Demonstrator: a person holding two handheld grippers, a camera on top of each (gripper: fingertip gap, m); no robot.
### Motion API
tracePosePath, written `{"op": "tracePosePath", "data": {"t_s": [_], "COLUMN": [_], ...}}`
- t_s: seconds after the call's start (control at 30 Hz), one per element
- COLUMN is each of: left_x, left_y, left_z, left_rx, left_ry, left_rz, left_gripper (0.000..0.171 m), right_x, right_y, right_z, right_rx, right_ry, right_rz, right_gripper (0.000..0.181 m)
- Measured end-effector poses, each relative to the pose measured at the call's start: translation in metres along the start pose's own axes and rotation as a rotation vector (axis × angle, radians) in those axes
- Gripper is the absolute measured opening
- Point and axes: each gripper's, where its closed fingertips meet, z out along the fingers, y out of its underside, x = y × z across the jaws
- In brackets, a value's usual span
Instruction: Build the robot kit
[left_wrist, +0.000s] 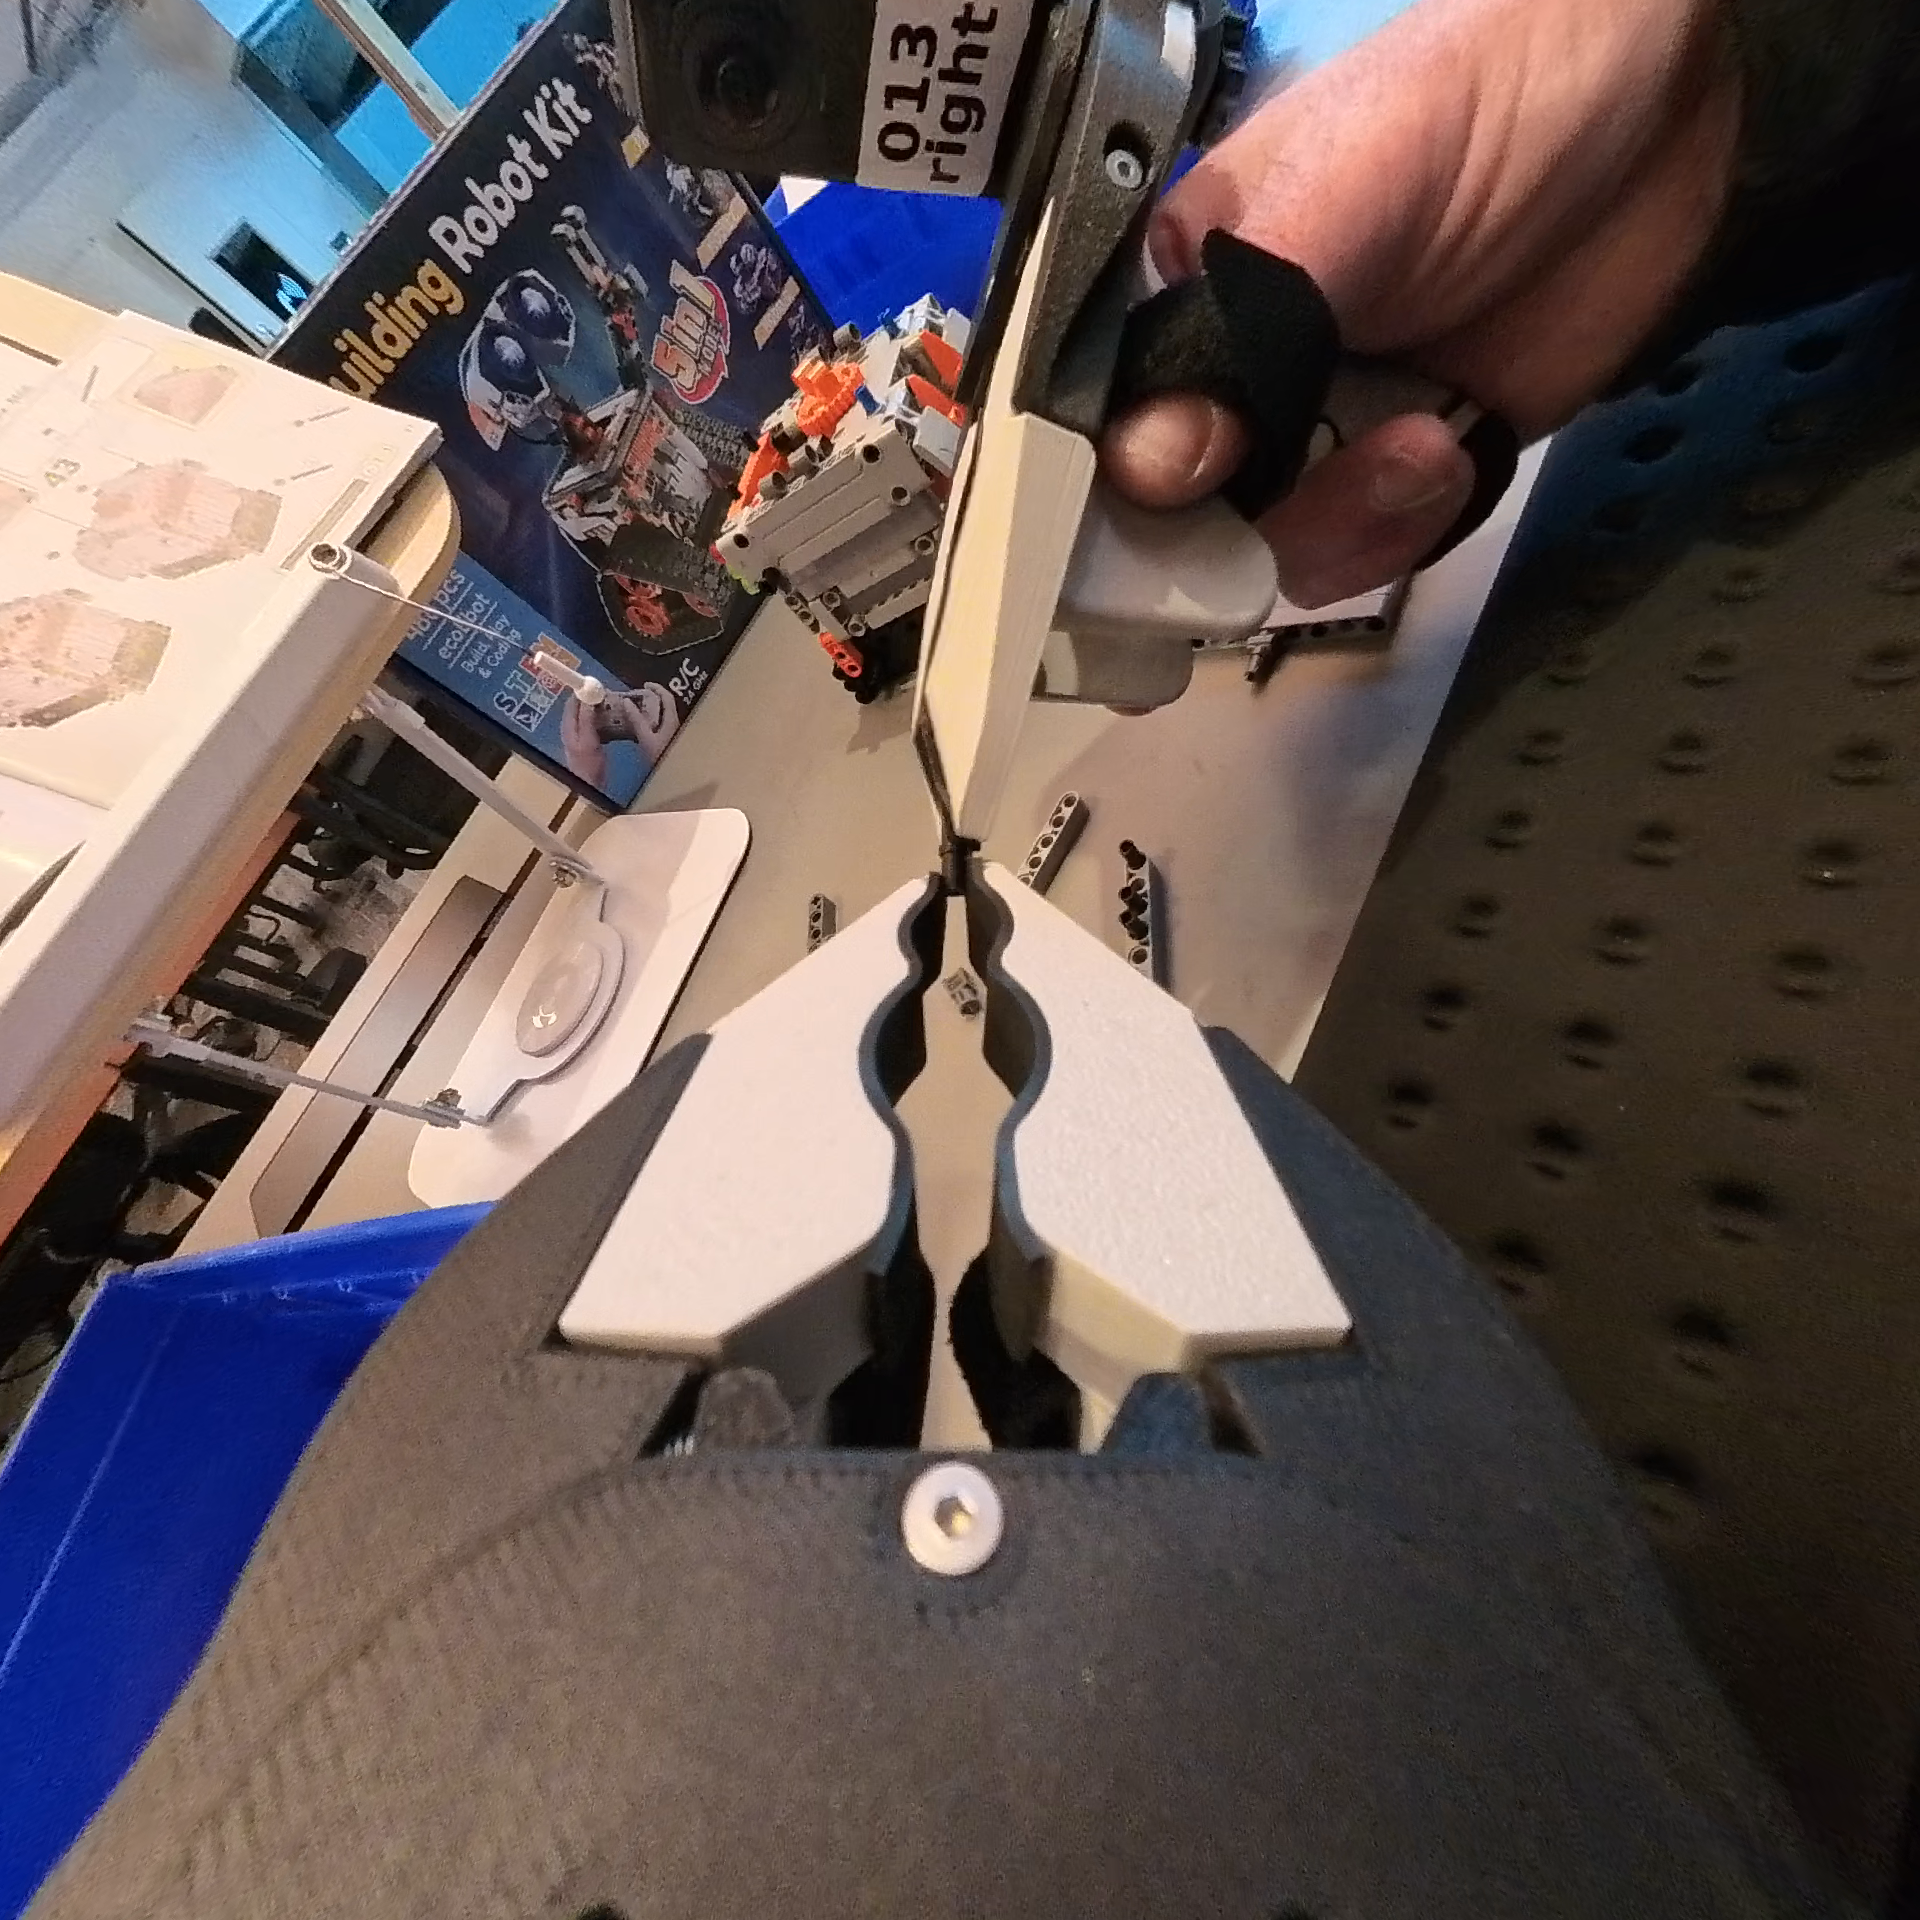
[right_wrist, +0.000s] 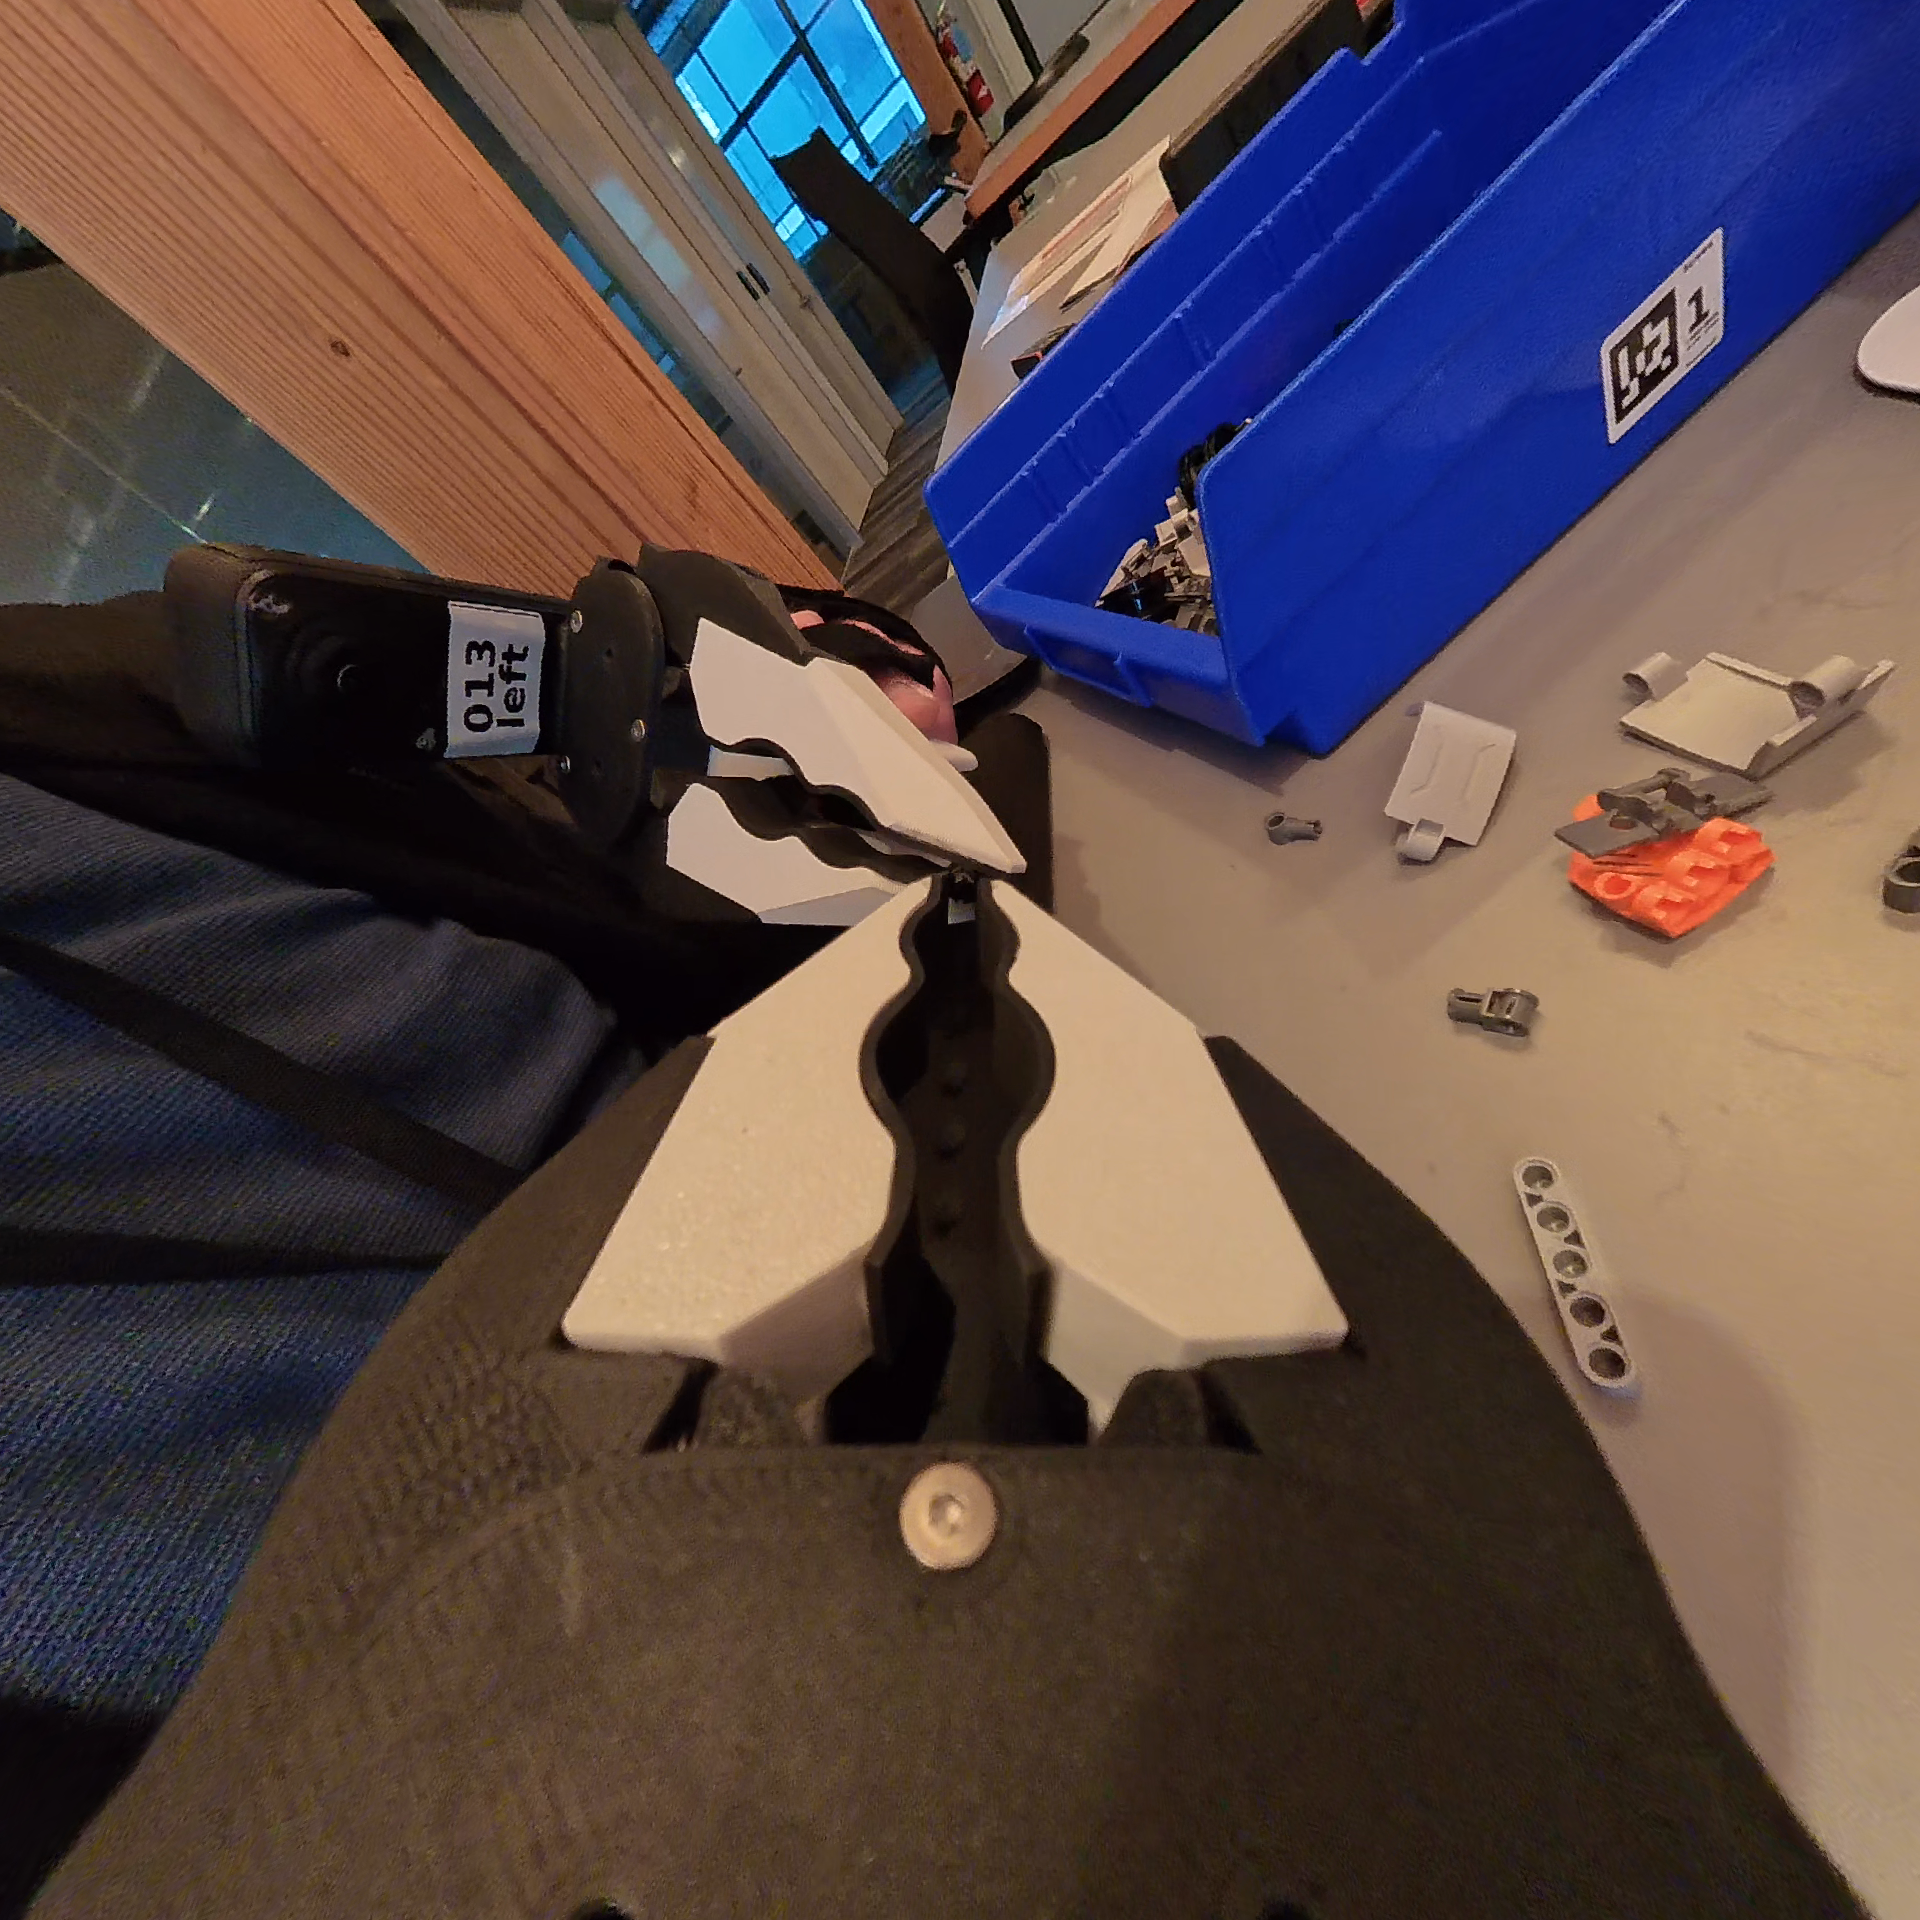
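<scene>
My left gripper (left_wrist: 954, 891) and my right gripper (right_wrist: 961, 883) meet tip to tip above the grey table (left_wrist: 1247, 831). A small black peg-like part (left_wrist: 953, 858) sits between the two sets of tips, and both grippers look shut on it. In the right wrist view the part (right_wrist: 961, 902) shows dark with a light patch, just inside my right fingertips. The right gripper (left_wrist: 948, 821) comes down from above in the left wrist view, held by a hand (left_wrist: 1403, 260). The left gripper (right_wrist: 982, 854) comes in from the left in the right wrist view.
A half-built grey and orange brick model (left_wrist: 862, 488) stands by a kit box (left_wrist: 582, 416) and a booklet on a stand (left_wrist: 156, 540). A blue bin (right_wrist: 1403, 416) holds several parts. Loose beams (left_wrist: 1138, 904), a grey beam (right_wrist: 1574, 1273), orange pieces (right_wrist: 1673, 862) and grey panels (right_wrist: 1756, 707) lie on the table. Less than 4 cm separates the two grippers' tips.
</scene>
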Motion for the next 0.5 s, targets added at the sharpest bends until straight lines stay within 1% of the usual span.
{"op": "tracePosePath", "data": {"t_s": [0.1, 0.2, 0.3, 0.33, 0.4, 0.5], "left_x": [0.001, 0.005, 0.012, 0.016, 0.027, 0.042], "left_y": [0.002, 0.008, 0.022, 0.028, 0.049, 0.063], "left_z": [0.001, 0.004, 0.005, 0.005, 0.010, 0.014], "left_rx": [-0.008, -0.027, -0.074, -0.099, -0.187, -0.262], "left_ry": [0.008, 0.052, 0.120, 0.166, 0.262, 0.381], "left_rz": [-0.001, -0.022, -0.068, -0.095, -0.175, -0.248], "left_gripper": [0.001, 0.002, 0.005, 0.006, 0.014, 0.014], "right_x": [0.001, 0.005, 0.019, 0.026, 0.034, 0.049], "right_y": [0.001, 0.006, 0.016, 0.021, 0.031, 0.047], "right_z": [0.001, 0.002, 0.000, -0.001, -0.002, -0.001], "right_rx": [-0.006, -0.057, -0.200, -0.255, -0.368, -0.544], "right_ry": [0.011, 0.062, 0.188, 0.235, 0.279, 0.347], "right_rz": [-0.015, -0.080, -0.216, -0.261, -0.346, -0.478], "right_gripper": [0.001, 0.001, 0.001, 0.001, 0.001, 0.001]}}
